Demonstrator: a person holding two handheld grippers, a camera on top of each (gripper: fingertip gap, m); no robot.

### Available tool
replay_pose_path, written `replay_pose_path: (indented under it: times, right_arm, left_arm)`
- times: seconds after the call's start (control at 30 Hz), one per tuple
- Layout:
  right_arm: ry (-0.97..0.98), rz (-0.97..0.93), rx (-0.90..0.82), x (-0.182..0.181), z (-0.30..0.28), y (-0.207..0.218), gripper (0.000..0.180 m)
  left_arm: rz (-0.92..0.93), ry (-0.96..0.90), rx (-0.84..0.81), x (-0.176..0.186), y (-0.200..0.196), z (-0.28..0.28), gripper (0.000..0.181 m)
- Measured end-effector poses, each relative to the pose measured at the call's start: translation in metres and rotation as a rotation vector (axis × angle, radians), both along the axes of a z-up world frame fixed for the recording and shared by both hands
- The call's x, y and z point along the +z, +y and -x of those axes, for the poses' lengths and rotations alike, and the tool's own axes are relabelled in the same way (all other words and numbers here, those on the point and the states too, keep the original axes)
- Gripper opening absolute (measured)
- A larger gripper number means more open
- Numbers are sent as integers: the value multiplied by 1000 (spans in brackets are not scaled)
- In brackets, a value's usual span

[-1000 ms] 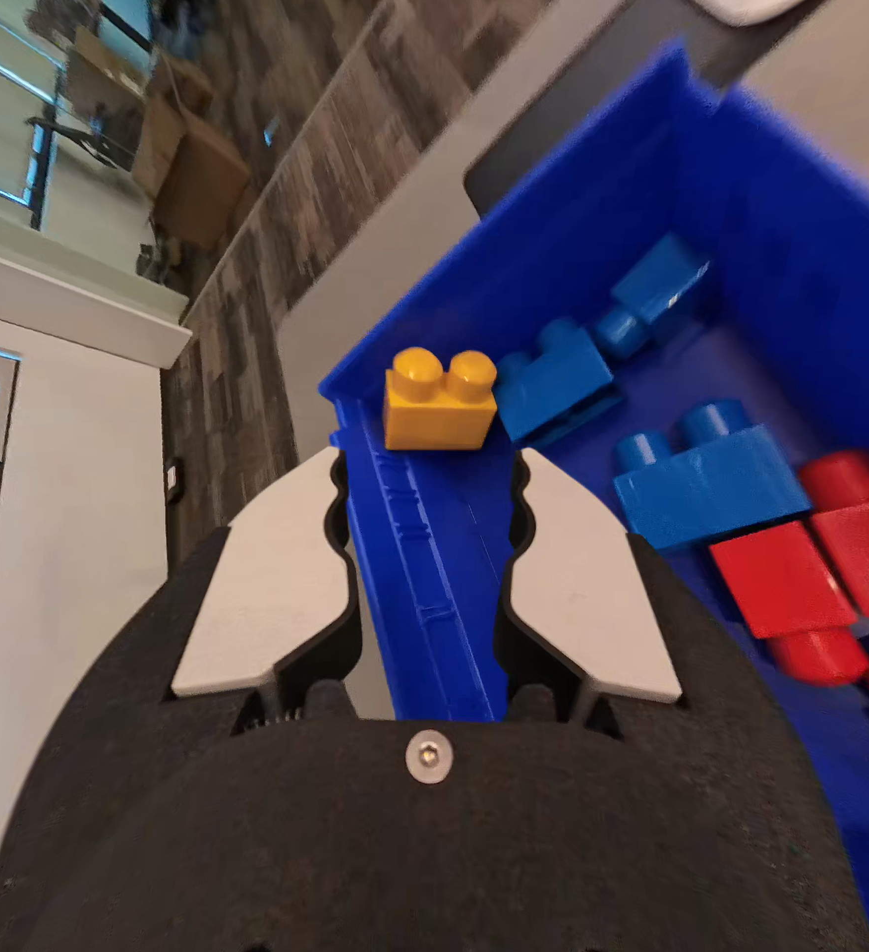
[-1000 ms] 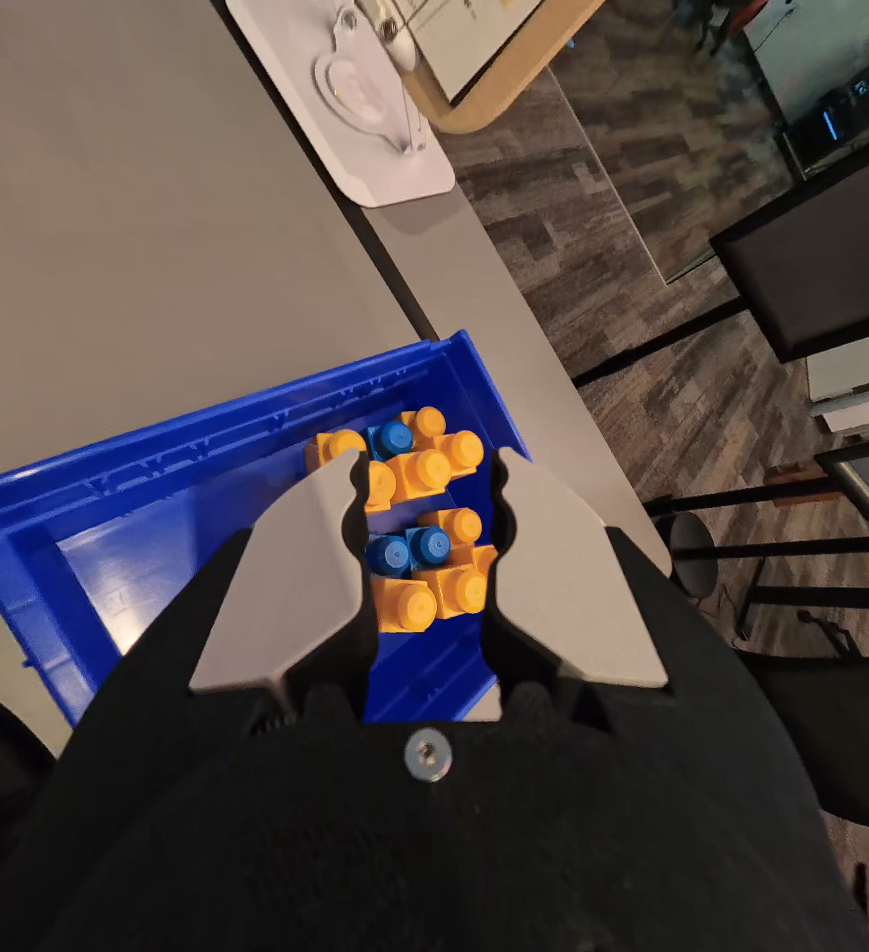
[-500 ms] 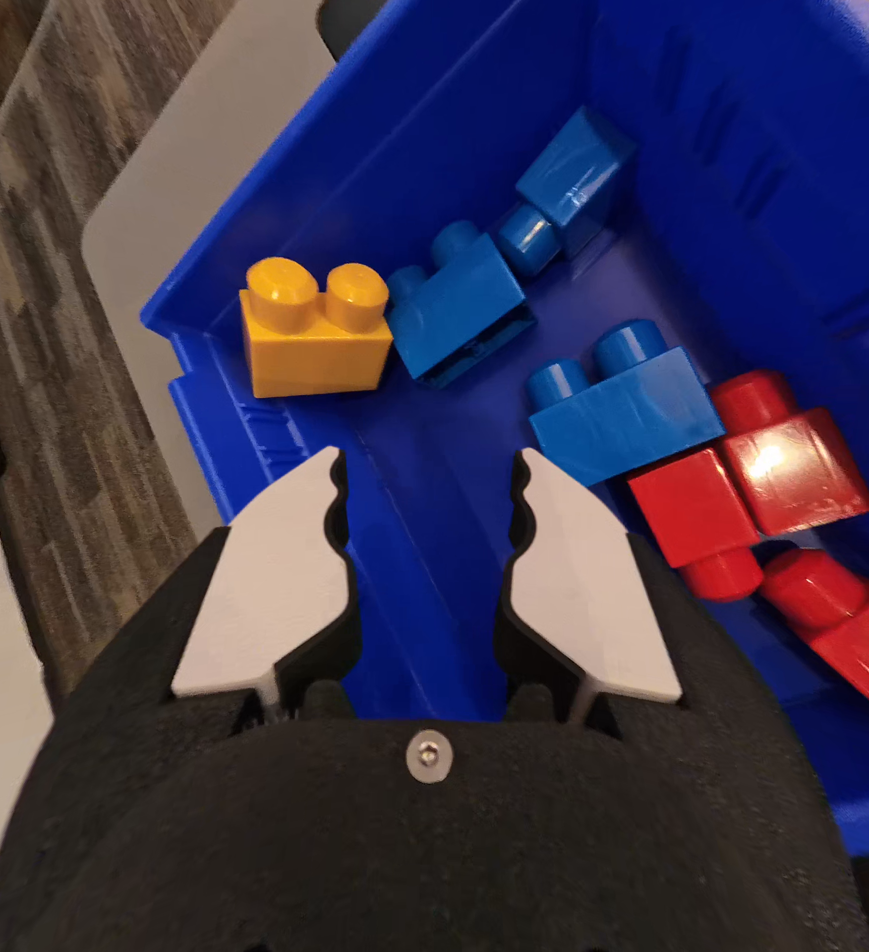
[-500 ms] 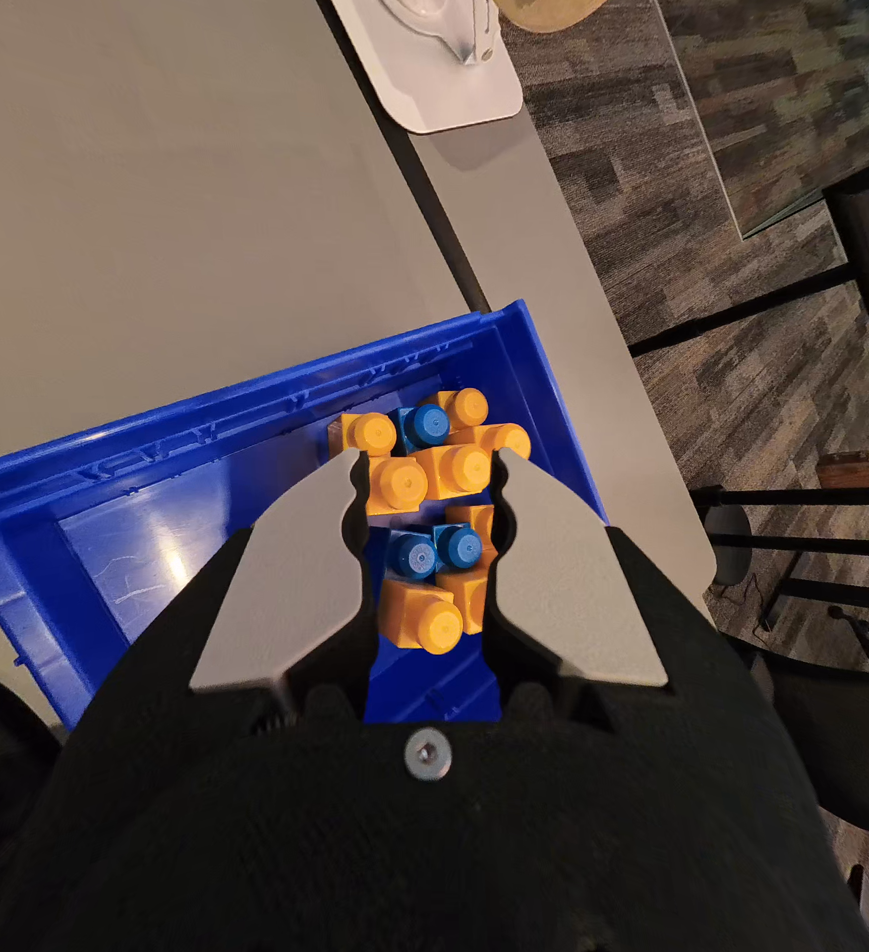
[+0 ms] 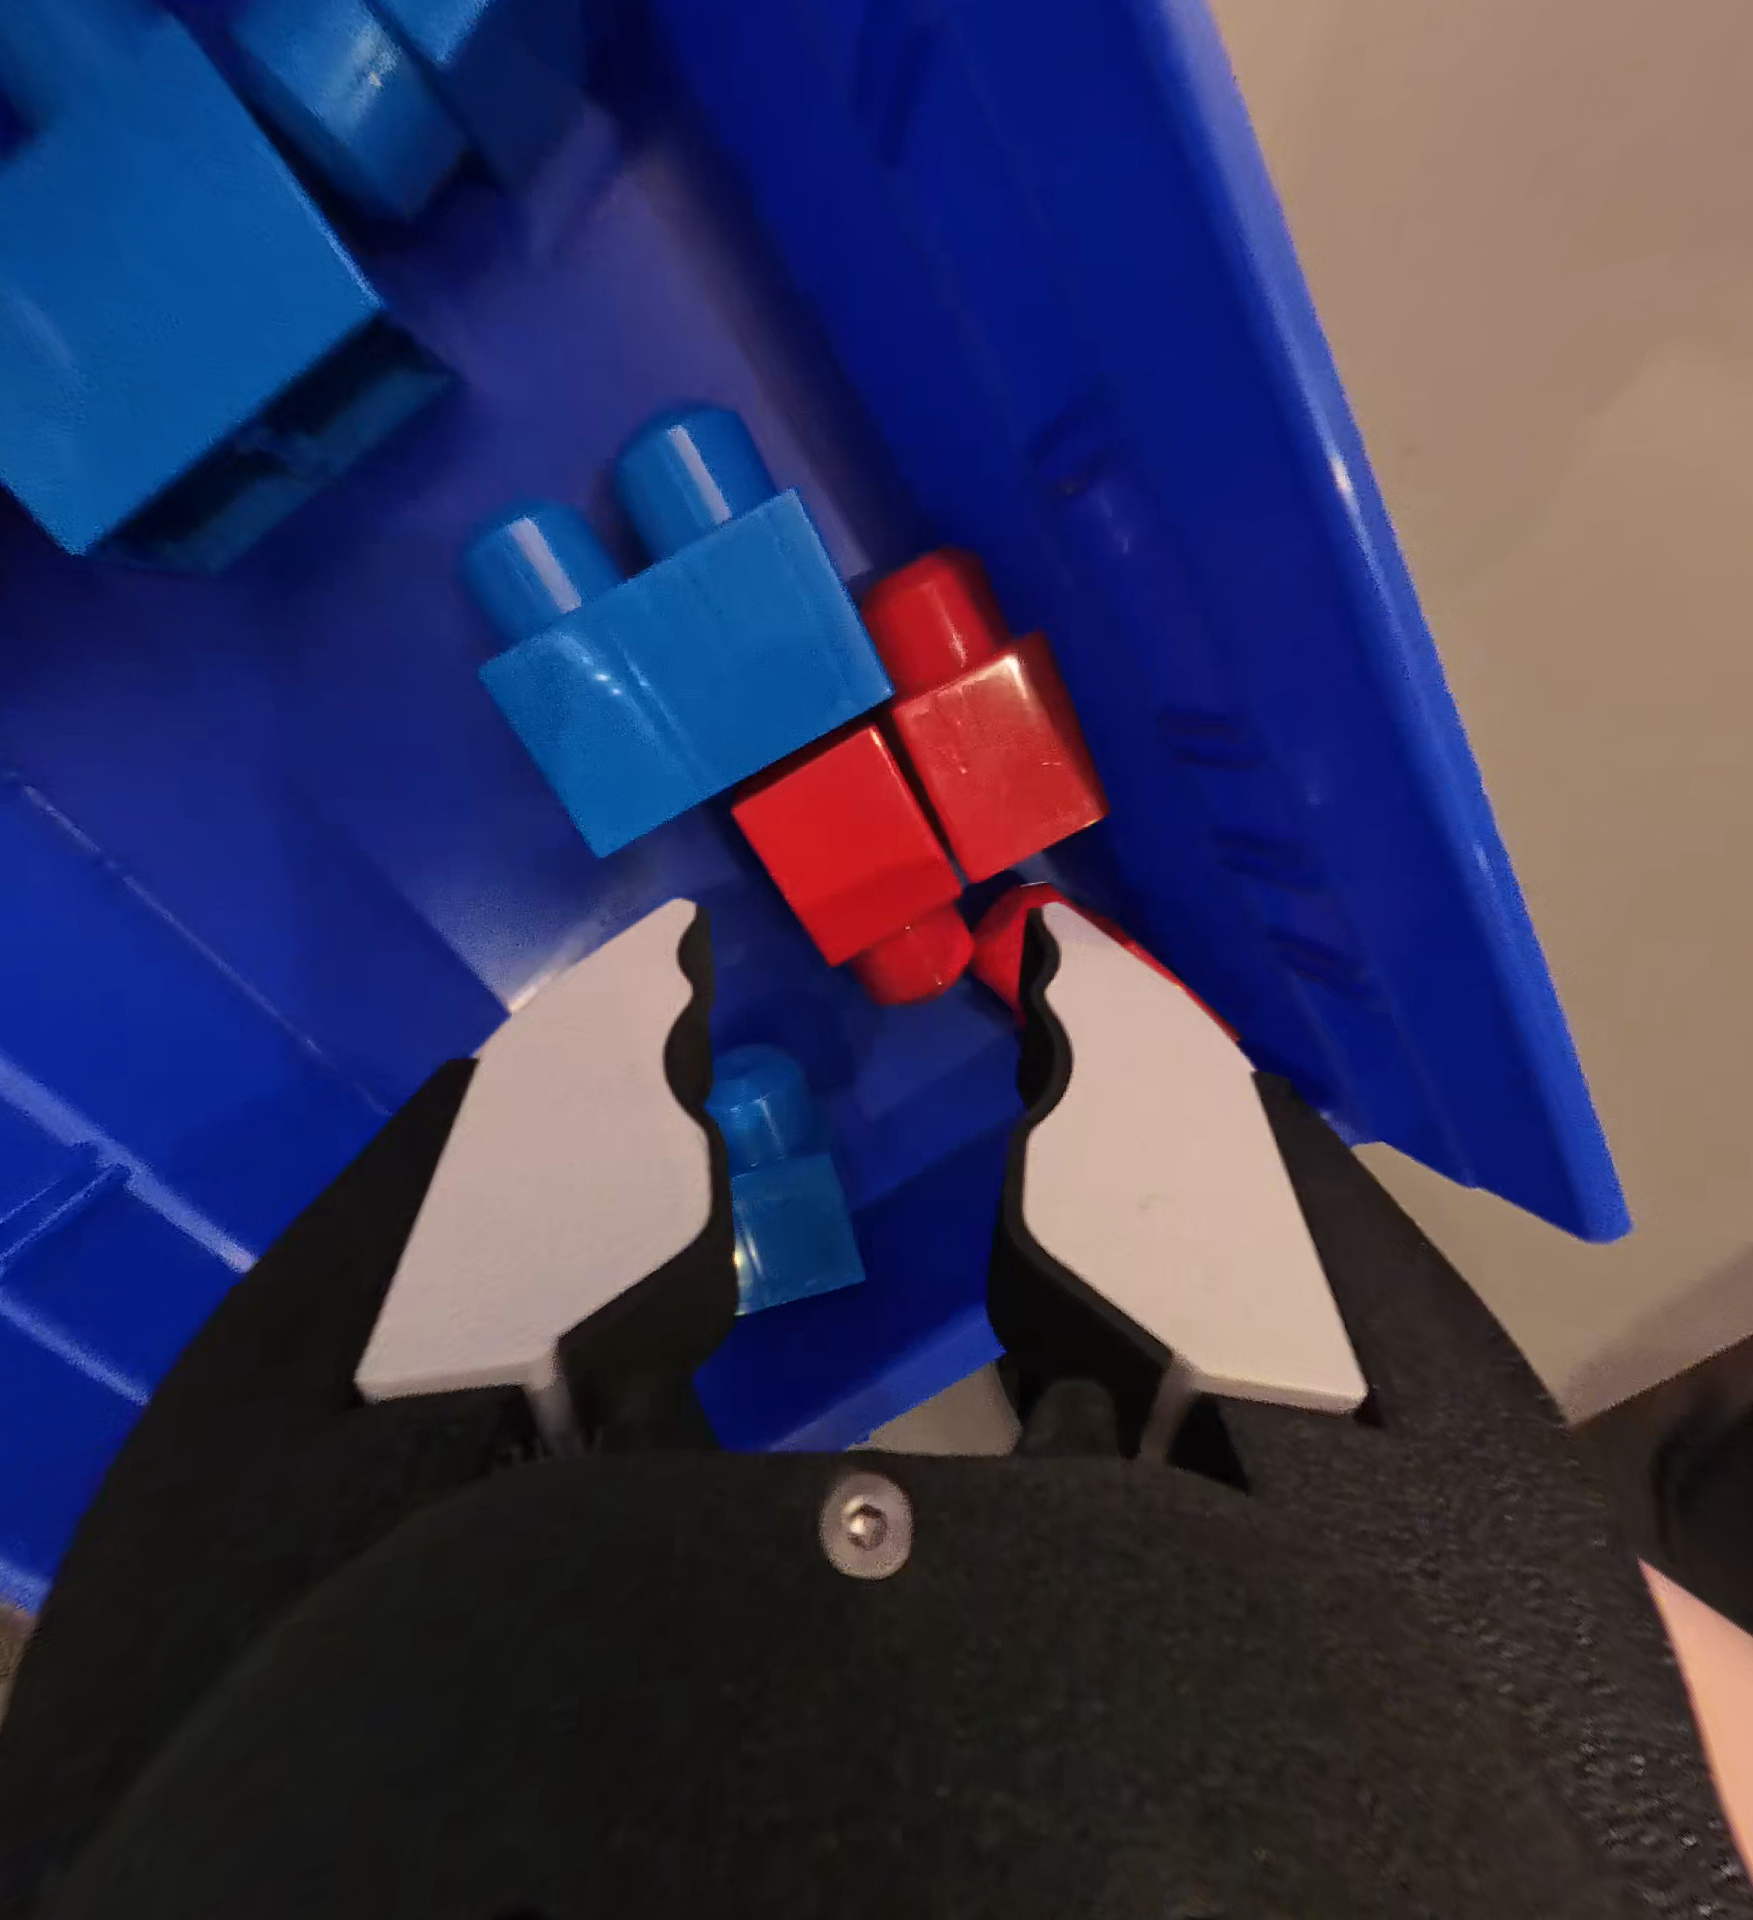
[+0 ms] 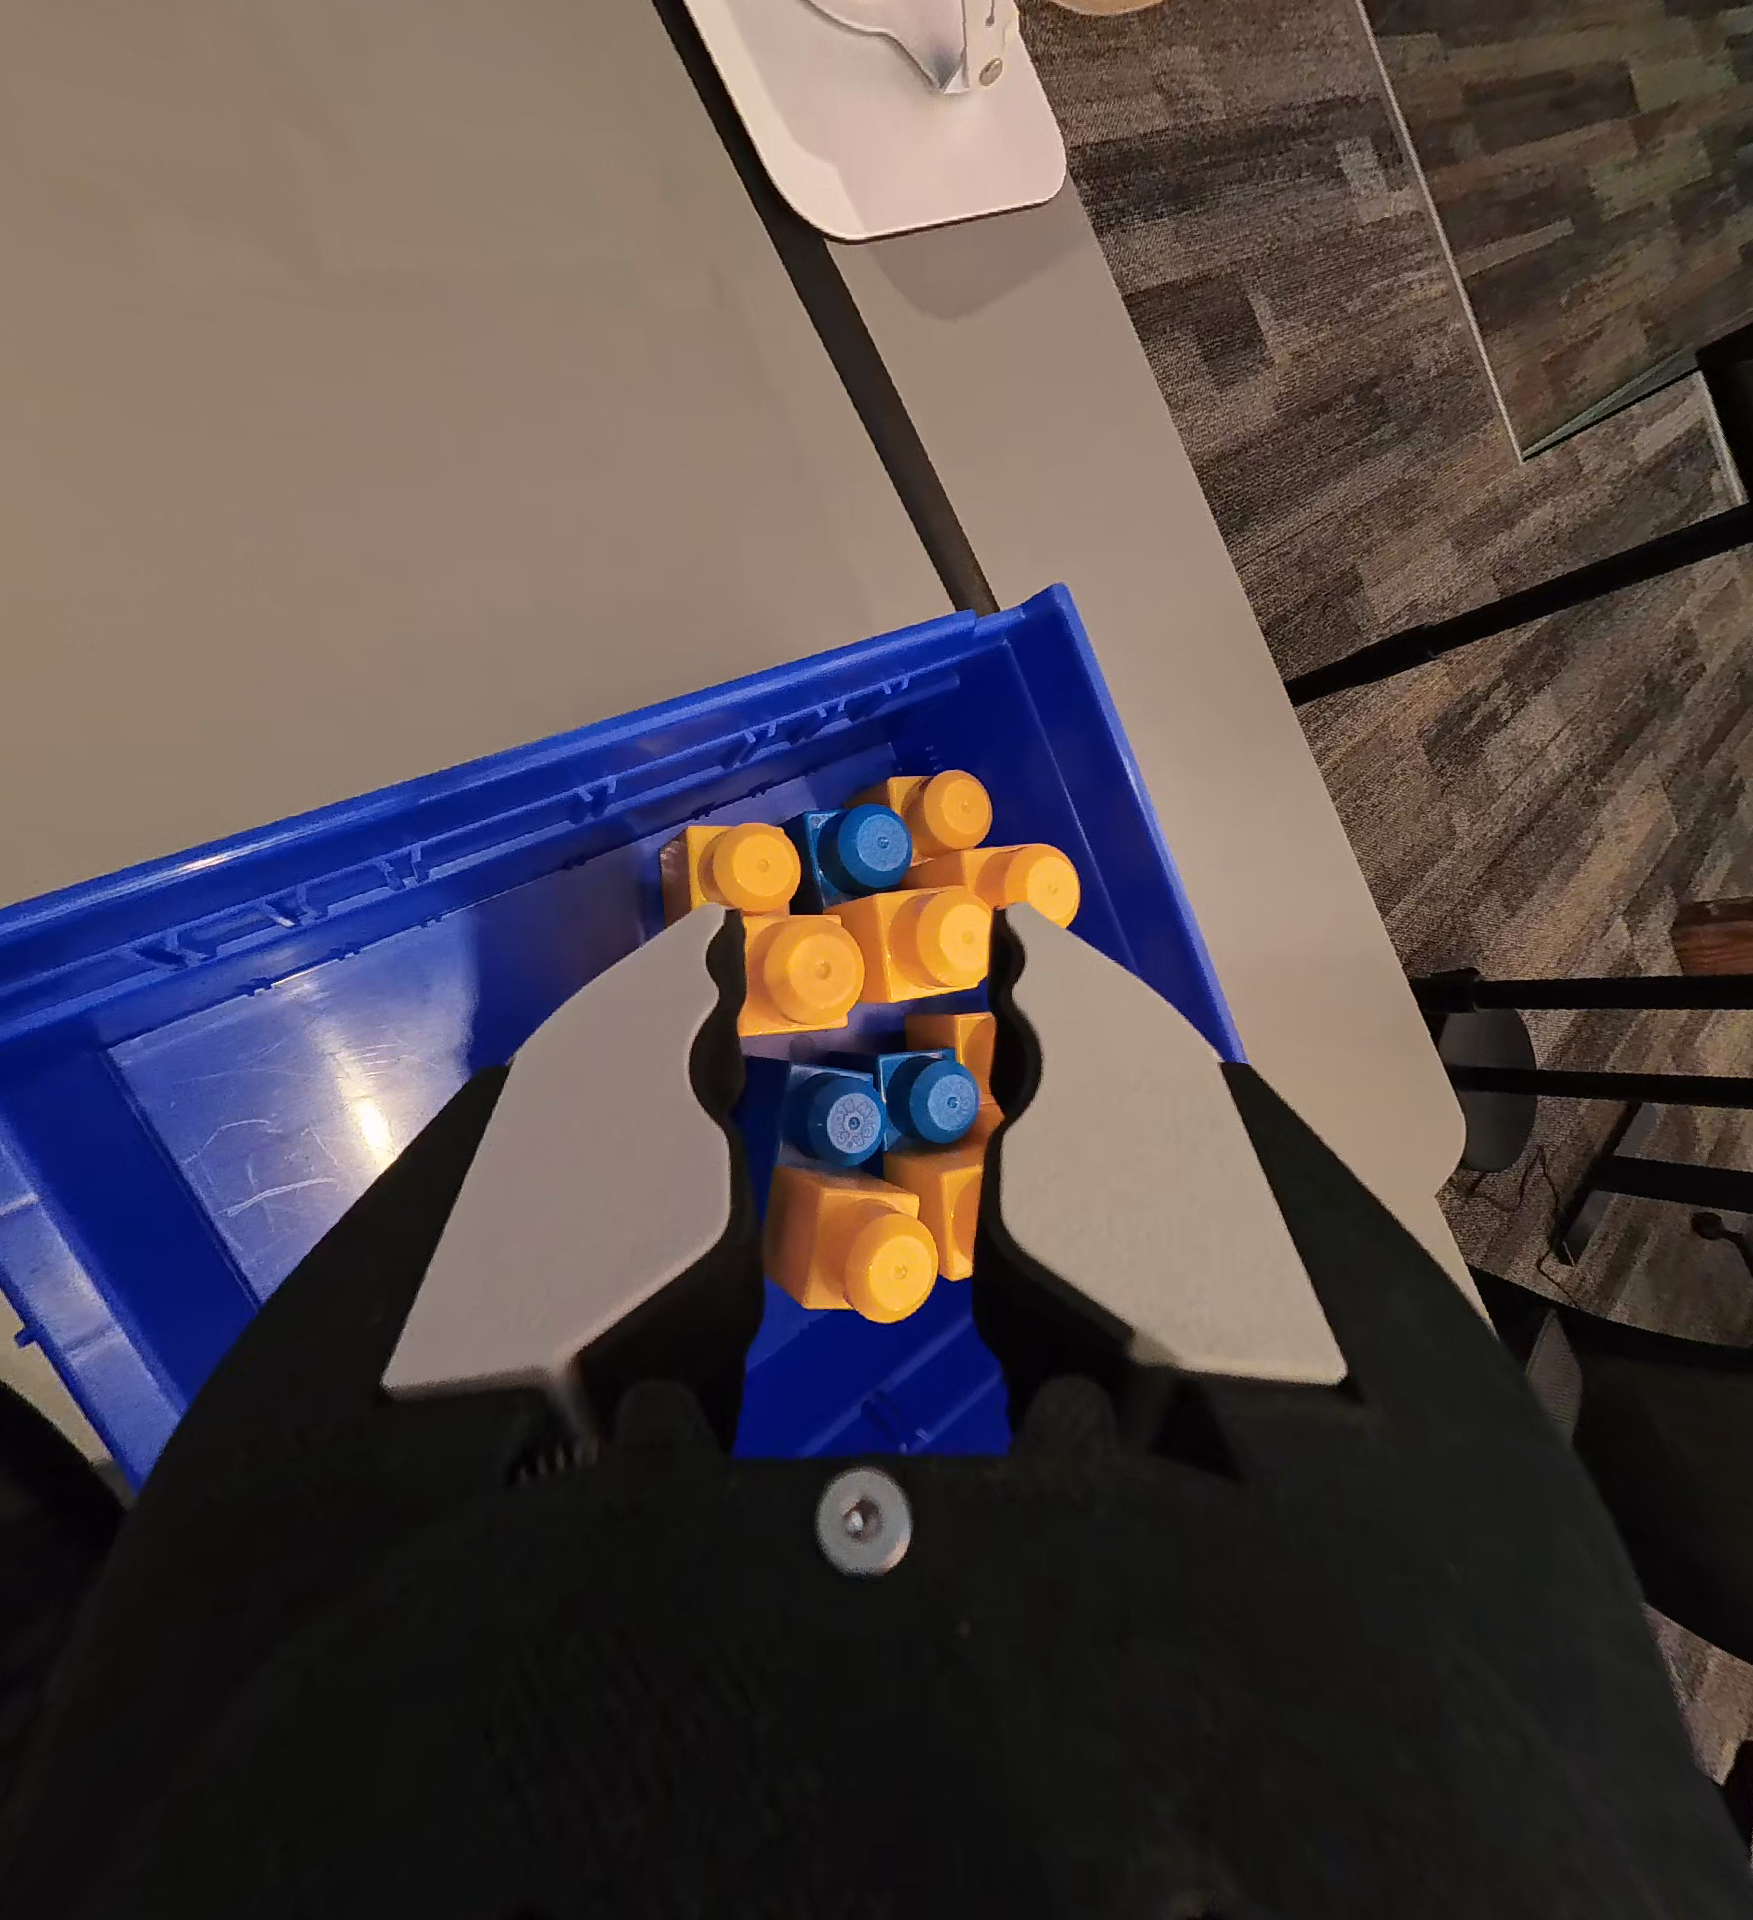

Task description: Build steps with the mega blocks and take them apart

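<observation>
**A:** ok so what actually changed in the last second? Starting big: the bin (image 5: 1111, 312) on the desk (image 5: 1578, 416). A second ago the left tool (image 5: 859, 940) was out at the bin's rim by the yellow block, half looking at the floor. Now it has swung well inside, and only a sliver of that yellow block is left at the picture's edge.

**B:** yeah, and it's released, jaws apart, nothing between them. Working down in size from the bin: a big blue block (image 5: 124, 312) toward the bin's far end, a two-stud blue block (image 5: 685, 665) mid-bin, two red blocks (image 5: 997, 748) touching it on the side nearer the bin's wall. A small blue block (image 5: 784, 1184) sits right between the fingers, low in the bin, and another red one is mostly hidden behind one finger.

**A:** so it's lining up on something. Small blue or the reds?

**B:** can't tell honestly. My guess is the reds at the tips, but that's a guess.

**A:** and the right tool (image 6: 861, 920)?

**B:** also released, empty. It has dropped closer over the other bin (image 6: 332, 894), where a clump of yellow blocks (image 6: 913, 935) and a few blue ones (image 6: 882, 1112) is packed at one end, studs up. The clump looks bigger than a second ago.

**A:** so nothing built yet.

**B:** right, all the blocks are loose in the bins. I'd say it's the picking stage, very early.
</observation>
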State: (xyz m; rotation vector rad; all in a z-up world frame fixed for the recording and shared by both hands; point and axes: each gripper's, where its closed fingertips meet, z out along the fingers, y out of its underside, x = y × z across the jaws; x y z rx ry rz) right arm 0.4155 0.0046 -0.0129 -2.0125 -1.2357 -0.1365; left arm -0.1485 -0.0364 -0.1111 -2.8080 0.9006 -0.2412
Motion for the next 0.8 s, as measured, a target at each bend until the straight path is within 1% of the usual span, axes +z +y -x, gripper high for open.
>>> replay_pose_path:
  times: [0.1,0.37,0.43,0.63,0.8]
  right_arm:
    - [-9,3,-1,-1,-1,-1,46]
    - [0,8,-4,0,-3,-2,46]
    - [-4,11,-4,-1,-4,-3,46]
    - [-7,16,-5,-2,-3,-2,46]
    - [-24,24,-7,-5,-3,-2,46]
  left_arm:
    - [61,45,7,-10,-4,1,62]
    - [130,203,5,-32,-4,14,58]
    - [122,237,10,-33,-2,20,56]
    - [107,195,22,-33,0,26,41]
    - [102,194,17,-37,2,34,39]
